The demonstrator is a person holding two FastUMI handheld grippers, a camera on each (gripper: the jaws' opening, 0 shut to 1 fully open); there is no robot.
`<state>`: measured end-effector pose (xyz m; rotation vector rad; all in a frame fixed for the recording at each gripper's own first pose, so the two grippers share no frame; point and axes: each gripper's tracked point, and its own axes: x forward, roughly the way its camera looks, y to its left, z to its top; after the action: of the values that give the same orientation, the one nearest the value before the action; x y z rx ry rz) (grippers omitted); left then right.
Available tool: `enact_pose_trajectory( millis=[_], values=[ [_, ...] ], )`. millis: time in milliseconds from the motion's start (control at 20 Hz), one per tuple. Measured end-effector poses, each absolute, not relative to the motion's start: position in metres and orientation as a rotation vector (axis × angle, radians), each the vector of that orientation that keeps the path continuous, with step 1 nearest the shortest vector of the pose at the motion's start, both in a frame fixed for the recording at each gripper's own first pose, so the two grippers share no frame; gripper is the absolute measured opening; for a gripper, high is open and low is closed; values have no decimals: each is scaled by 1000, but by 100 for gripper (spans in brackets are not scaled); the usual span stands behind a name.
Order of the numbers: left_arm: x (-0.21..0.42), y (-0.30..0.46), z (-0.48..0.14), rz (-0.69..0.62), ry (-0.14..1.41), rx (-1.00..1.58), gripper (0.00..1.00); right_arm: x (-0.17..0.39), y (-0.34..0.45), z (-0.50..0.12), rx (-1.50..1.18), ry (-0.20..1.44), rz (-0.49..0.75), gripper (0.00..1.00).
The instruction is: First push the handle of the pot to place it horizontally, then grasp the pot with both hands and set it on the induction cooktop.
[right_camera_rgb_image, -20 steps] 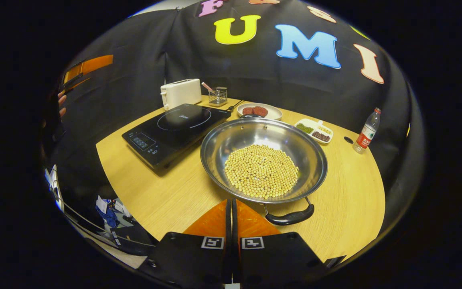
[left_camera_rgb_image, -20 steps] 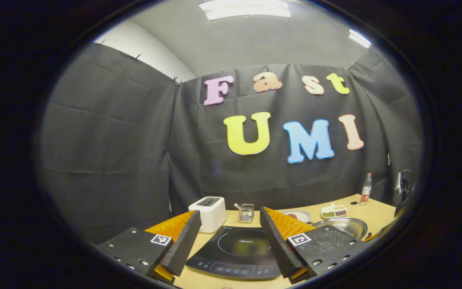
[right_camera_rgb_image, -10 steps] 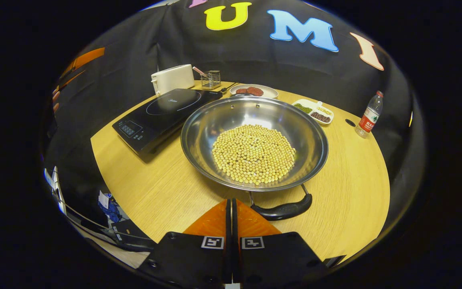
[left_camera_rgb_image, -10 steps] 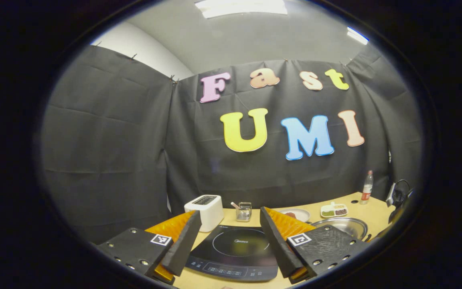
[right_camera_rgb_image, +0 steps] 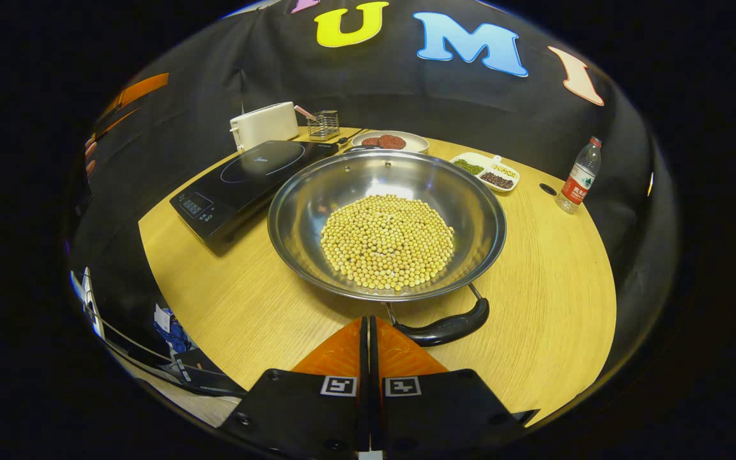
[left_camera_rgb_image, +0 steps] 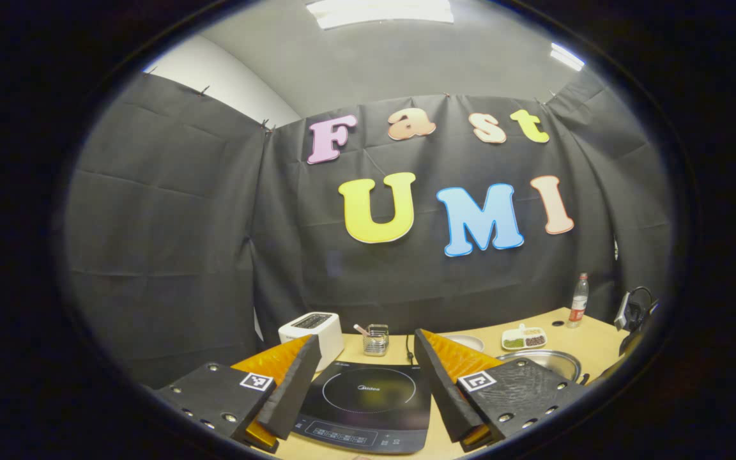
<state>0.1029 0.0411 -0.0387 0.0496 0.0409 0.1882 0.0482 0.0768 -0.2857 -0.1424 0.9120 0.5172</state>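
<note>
A steel pot [right_camera_rgb_image: 387, 185] holding yellow beans sits on the round wooden table [right_camera_rgb_image: 553, 275], with its black near handle [right_camera_rgb_image: 444, 327] pointing toward me. My right gripper [right_camera_rgb_image: 368, 326] is shut with nothing between its fingers, its tips just left of that handle. The black induction cooktop [right_camera_rgb_image: 246, 182] lies left of the pot. In the left gripper view, my left gripper [left_camera_rgb_image: 365, 361] is open above the cooktop [left_camera_rgb_image: 365, 399], and the pot's rim [left_camera_rgb_image: 550, 361] shows at the right.
A white toaster [right_camera_rgb_image: 264, 124], a wire holder [right_camera_rgb_image: 323, 122], a plate of red food [right_camera_rgb_image: 388, 140], a divided dish [right_camera_rgb_image: 486, 172] and a water bottle [right_camera_rgb_image: 577, 182] stand along the table's far side. The table's near-left edge drops to the floor.
The right gripper has moved closer to the pot's near handle and stays shut. The left gripper has shifted slightly, so the cooktop sits more centred between its open fingers.
</note>
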Motion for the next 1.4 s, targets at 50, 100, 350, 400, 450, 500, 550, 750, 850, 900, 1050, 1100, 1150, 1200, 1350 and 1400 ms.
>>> enact_pose_trajectory(
  millis=[50,100,350,400,450,500,550,750,850,900,1050,1100,1150,1200,1350,1400],
  values=[
    [104,39,-39,186,39,50,87,51,73,-286,-144,913,511,2],
    [105,37,-38,184,40,50,89,53,70,-287,-144,915,504,2],
    [110,26,-41,184,47,52,87,69,52,-287,-132,917,466,2],
    [112,24,-42,185,49,53,87,72,49,-288,-127,915,458,2],
    [112,24,-42,186,50,54,87,76,47,-288,-123,914,452,2],
    [114,21,-42,187,52,55,87,78,45,-288,-120,912,447,2],
    [112,20,-43,189,53,56,87,82,42,-287,-120,910,442,2],
    [116,11,-46,192,61,64,87,93,30,-291,-121,909,430,2],
    [118,6,-45,193,65,71,87,98,24,-292,-114,907,419,2],
    [119,5,-46,195,66,74,87,101,21,-293,-111,907,412,2],
    [120,1,-49,203,73,77,87,111,11,-296,-101,910,393,2],
    [121,0,-49,205,76,78,89,114,8,-297,-99,911,387,2],
    [123,-1,-51,209,78,80,89,117,5,-298,-95,914,380,2],
    [124,-3,-51,211,80,82,87,120,2,-300,-92,918,375,2],
    [125,-6,-53,220,85,87,87,128,-4,-301,-86,924,366,2],
    [125,-7,-54,223,87,88,87,131,-5,-304,-86,924,363,2]
  ],
)
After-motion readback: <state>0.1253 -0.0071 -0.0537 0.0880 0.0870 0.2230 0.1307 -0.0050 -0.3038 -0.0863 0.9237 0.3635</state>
